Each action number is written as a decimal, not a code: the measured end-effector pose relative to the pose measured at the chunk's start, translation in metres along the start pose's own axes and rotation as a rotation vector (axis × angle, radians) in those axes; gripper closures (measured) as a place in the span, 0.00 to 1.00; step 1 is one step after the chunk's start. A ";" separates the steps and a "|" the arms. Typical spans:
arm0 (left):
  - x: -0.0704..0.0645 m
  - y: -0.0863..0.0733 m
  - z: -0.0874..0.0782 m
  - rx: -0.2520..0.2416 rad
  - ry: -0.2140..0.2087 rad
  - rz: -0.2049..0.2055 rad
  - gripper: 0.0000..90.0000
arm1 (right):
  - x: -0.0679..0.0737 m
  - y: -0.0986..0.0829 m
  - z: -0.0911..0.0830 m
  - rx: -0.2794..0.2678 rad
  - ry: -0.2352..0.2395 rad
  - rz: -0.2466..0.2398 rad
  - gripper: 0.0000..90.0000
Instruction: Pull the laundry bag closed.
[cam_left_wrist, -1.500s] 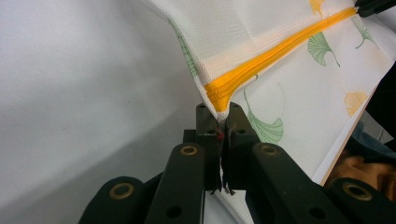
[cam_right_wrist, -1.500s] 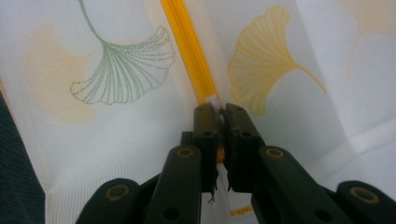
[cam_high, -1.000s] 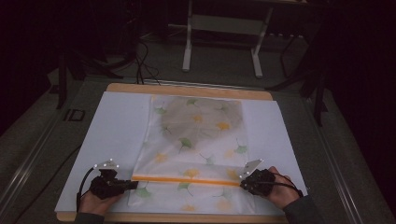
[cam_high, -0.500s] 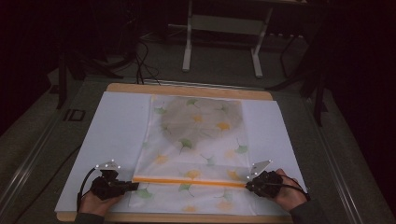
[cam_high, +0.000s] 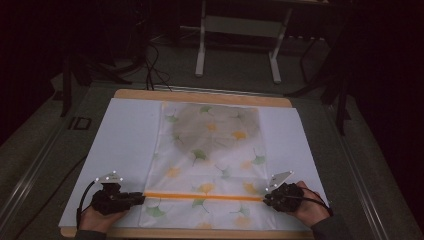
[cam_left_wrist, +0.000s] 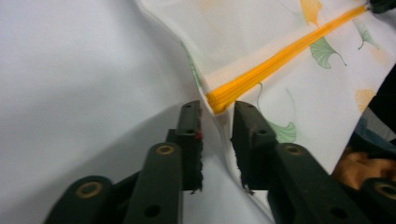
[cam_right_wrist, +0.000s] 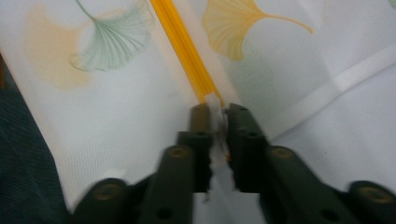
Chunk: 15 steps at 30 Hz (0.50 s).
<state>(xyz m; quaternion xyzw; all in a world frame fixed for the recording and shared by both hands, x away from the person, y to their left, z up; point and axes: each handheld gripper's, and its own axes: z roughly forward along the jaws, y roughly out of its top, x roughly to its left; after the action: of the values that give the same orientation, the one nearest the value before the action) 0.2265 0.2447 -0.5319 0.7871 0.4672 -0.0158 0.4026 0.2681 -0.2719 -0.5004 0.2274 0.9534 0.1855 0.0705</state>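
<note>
A white cloth (cam_high: 210, 150) printed with ginkgo leaves lies flat on the white table cover, with an orange stripe (cam_high: 202, 196) across its near part. My left gripper (cam_high: 141, 198) sits at the stripe's left end. In the left gripper view its jaws stand a little apart around the cloth's edge, and the orange stripe's end (cam_left_wrist: 219, 100) is at their tips. My right gripper (cam_high: 266, 199) is at the stripe's right end. In the right gripper view its fingers (cam_right_wrist: 201, 126) are pinched on the cloth's edge (cam_right_wrist: 215, 105) where the stripe (cam_right_wrist: 187, 51) ends.
The white cover (cam_high: 125, 140) lies on a wooden board (cam_high: 200, 96) whose far edge shows. A grey floor with cables and a metal stand (cam_high: 240, 30) lies beyond. A dark sleeve (cam_right_wrist: 23, 154) shows beside the right gripper.
The right hand and gripper have edged slightly outward and nearer at the stripe's end. The left gripper has stayed in place.
</note>
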 end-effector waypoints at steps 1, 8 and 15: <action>0.001 0.000 -0.003 -0.019 0.018 -0.003 0.78 | 0.000 0.000 0.000 -0.014 0.009 0.009 0.81; 0.002 -0.001 -0.012 -0.068 0.087 -0.003 0.74 | -0.002 0.002 -0.001 -0.067 0.004 0.045 0.72; 0.003 0.001 -0.014 -0.098 0.188 0.021 0.69 | -0.011 -0.002 -0.004 -0.161 -0.058 0.164 0.60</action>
<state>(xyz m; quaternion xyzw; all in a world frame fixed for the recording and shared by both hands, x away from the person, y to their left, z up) 0.2239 0.2555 -0.5236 0.7692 0.4949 0.0855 0.3951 0.2758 -0.2796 -0.4969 0.3034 0.9111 0.2601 0.1005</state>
